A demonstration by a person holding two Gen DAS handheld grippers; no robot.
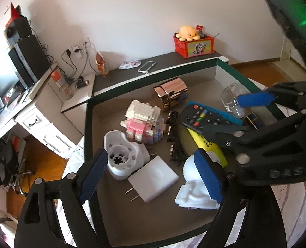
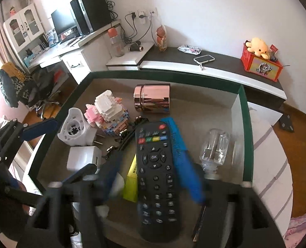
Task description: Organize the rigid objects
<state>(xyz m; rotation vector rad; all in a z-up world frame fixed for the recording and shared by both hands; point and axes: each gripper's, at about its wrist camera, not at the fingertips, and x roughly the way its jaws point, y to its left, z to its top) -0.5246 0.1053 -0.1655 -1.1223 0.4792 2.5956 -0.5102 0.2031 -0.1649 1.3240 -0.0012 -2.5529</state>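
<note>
A green-rimmed tray [image 1: 88, 124] holds several rigid objects. My left gripper [image 1: 153, 174] is open above its near left part, its blue pads either side of a white charger [image 1: 153, 178], touching nothing. A white plug-in device [image 1: 121, 155] lies by the left pad and a white figure [image 1: 194, 188] under the right pad. My right gripper [image 2: 153, 177] is open with its pads either side of a black remote [image 2: 156, 177], which lies on a blue comb [image 2: 176, 140] and a yellow box [image 2: 131, 184]. The right gripper [image 1: 235, 115] also shows in the left view.
In the tray [image 2: 247, 124] also lie a rose-gold tin [image 2: 153, 100], a pink and white brick figure [image 2: 109, 111], a clear bottle [image 2: 215, 146] and a black toy train [image 1: 173, 136]. Behind is a dark shelf [image 1: 167, 62] with a phone [image 1: 146, 66] and a red box [image 1: 194, 45].
</note>
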